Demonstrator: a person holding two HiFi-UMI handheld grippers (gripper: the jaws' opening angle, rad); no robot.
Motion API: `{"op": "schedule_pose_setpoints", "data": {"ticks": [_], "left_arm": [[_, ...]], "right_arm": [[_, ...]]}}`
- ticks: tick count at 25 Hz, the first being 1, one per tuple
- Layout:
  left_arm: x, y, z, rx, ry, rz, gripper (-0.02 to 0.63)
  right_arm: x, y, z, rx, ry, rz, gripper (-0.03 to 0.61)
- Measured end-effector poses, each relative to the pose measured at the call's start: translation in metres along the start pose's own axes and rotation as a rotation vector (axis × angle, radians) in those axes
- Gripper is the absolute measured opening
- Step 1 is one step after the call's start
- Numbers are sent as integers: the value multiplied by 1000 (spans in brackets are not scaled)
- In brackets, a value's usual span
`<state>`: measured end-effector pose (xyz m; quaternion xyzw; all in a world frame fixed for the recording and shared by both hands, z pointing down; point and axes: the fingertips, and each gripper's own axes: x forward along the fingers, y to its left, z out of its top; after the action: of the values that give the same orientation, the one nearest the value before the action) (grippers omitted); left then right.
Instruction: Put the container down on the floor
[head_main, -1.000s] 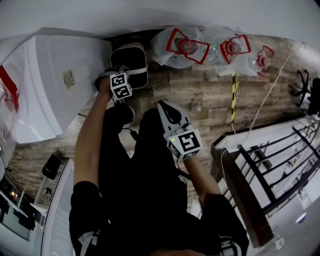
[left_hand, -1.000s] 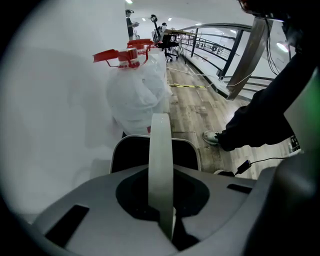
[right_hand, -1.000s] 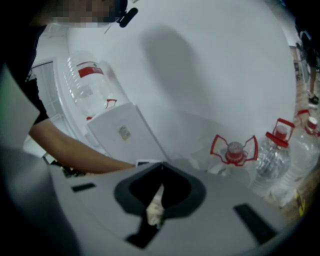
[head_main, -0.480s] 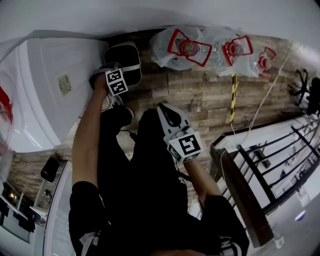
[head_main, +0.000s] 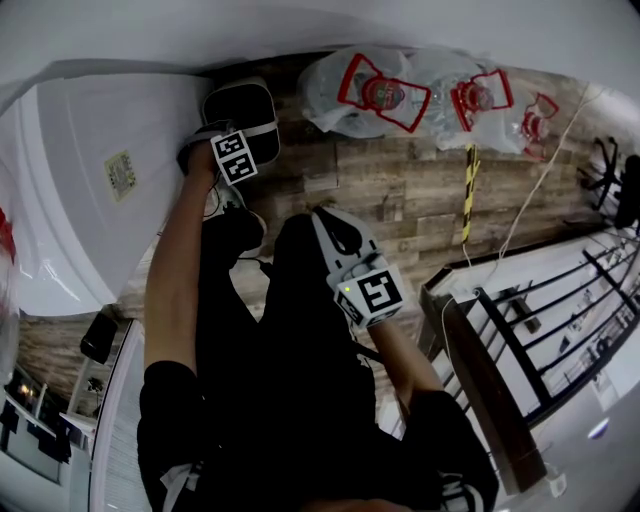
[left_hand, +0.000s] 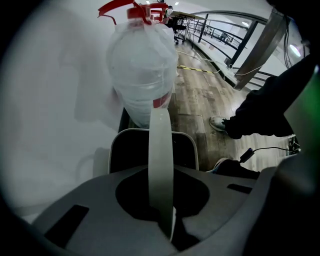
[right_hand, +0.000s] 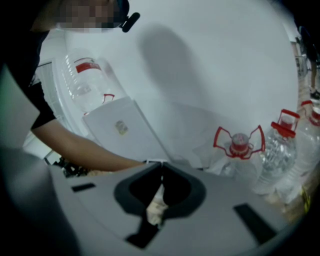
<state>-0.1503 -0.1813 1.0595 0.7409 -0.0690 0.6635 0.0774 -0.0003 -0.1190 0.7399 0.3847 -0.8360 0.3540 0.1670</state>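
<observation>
The container (head_main: 238, 108) is a black bucket with a white rim and a white strap handle, close to the wall at the top of the head view. My left gripper (head_main: 228, 140) sits right above it, shut on the handle. In the left gripper view the white handle (left_hand: 160, 150) runs straight up between the jaws, with the dark container (left_hand: 186, 150) below. Whether its base touches the wooden floor (head_main: 400, 200) is hidden. My right gripper (head_main: 333, 224) hovers over the person's legs, shut, holding nothing; the right gripper view shows its tips (right_hand: 161, 167) meeting.
Large water bottles with red handles (head_main: 375, 92) (head_main: 472, 98) stand on the floor by the wall; one (left_hand: 142, 65) is just beyond the container. A white appliance (head_main: 90, 190) is left, a black railing (head_main: 545, 330) right, a yellow-black pole (head_main: 468, 190) between.
My left gripper and the container have moved a little away from the body, toward the wall and the white appliance. The right gripper has barely moved.
</observation>
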Motion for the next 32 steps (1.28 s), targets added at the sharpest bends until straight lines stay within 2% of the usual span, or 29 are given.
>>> {"op": "schedule_pose_setpoints", "data": {"ticks": [5,13,17,21,28,32], "left_arm": [[8,10,-4,-14,3,26,37],[18,28,-10,10,37,53,37],[22,32,-13,-11,61,75,37],[24,37,-13,-44,45,92,37],[27,34,-14,-57,50,50,37],[26,38,-15,-69,58,72,37]], "right_arm": [[3,-3,-2,10,-7,-5,34],[5,-8,-10,24,-2,-23,34],[7,-6,-7,26,-20,-16,34],[8,-3,-6,34,-25,-6,34],[10,-3,-10,39,-26,4,34],[9,-6,-10,33,-17,-9,34]]}}
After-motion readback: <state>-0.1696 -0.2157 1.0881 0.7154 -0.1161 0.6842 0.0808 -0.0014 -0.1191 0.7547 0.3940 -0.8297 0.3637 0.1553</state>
